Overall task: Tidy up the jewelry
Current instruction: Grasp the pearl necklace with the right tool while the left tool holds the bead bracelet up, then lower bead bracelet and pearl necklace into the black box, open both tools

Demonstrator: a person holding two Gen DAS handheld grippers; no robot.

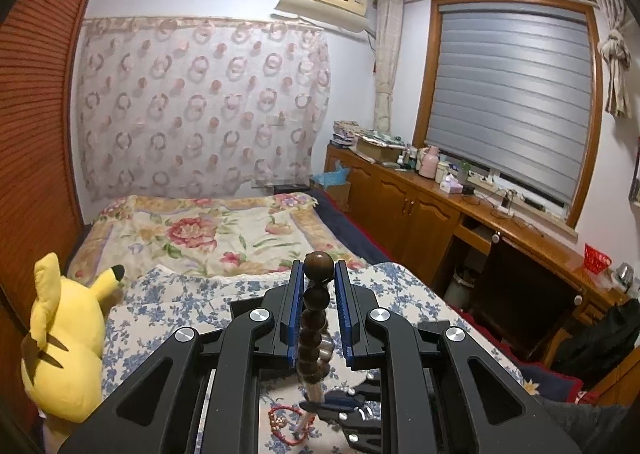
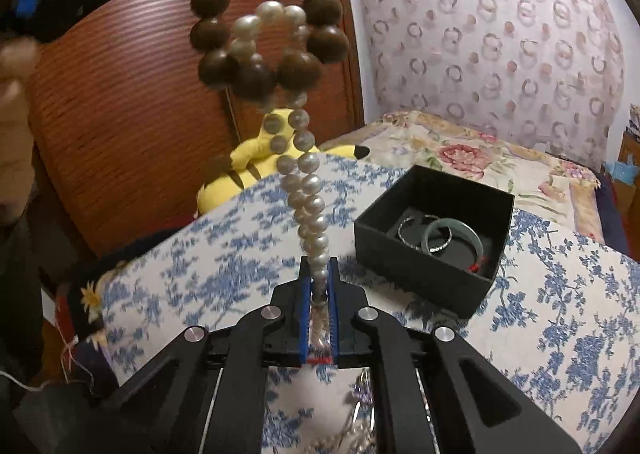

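My left gripper (image 1: 318,268) is shut on a string of dark brown wooden beads (image 1: 316,318), held high above the bed. The same beads (image 2: 256,34) hang at the top of the right wrist view, tangled with a pearl necklace (image 2: 308,194). My right gripper (image 2: 319,274) is shut on the pearl necklace, which stretches up from its fingers into the brown bead loop. An open black box (image 2: 432,274) sits on the blue floral cloth to the right, holding a green bangle (image 2: 460,236) and a thin silver bangle (image 2: 412,232). A red cord bracelet (image 1: 286,424) lies on the cloth below the left gripper.
A yellow plush toy (image 1: 64,334) sits at the bed's left edge by the brown slatted wardrobe (image 2: 120,114). The blue floral cloth (image 2: 560,334) covers the near bed. A wooden cabinet and desk (image 1: 460,222) run along the right wall under the window.
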